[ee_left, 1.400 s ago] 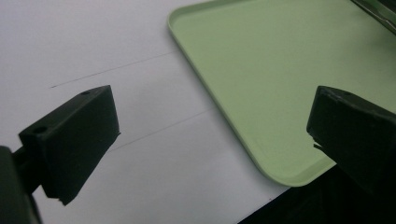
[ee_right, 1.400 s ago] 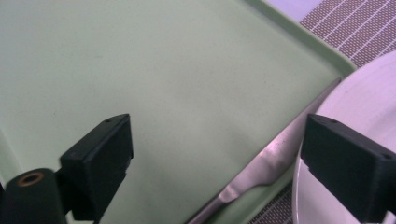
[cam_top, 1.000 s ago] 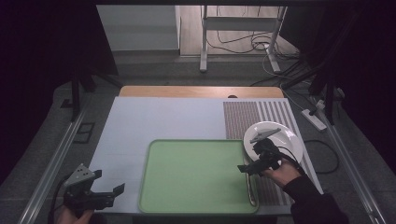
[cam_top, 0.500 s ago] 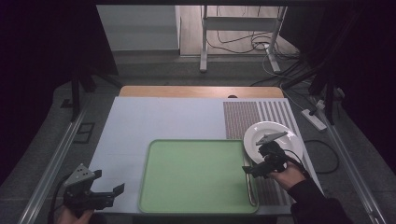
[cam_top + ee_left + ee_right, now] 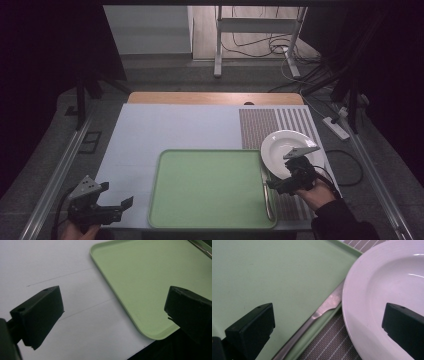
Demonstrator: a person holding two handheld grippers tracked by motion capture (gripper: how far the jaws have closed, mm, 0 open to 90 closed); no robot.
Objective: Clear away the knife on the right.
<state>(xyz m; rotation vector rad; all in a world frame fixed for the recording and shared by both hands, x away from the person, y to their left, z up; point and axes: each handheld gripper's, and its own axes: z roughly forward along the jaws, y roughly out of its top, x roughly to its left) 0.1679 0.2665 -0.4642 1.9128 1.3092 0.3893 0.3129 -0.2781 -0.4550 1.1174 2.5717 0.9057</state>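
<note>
Tray (image 5: 210, 187): the green tray sits on the table (image 5: 165, 130) and holds one thing, a metal knife (image 5: 322, 311) lying along its right rim.
Plate (image 5: 287, 150): white, nothing in it, on the striped mat (image 5: 280, 120) just beside the tray's right edge.
Your right gripper (image 5: 280, 186): jaws spread wide, holding nothing, low over the knife with the plate rim between them.
Your left gripper (image 5: 117, 207): jaws spread, holding nothing, above the table near the tray's left corner.

White table (image 5: 175, 130) carries tray (image 5: 210, 187), striped mat (image 5: 272, 122), perhaps plate (image 5: 285, 147).
</note>
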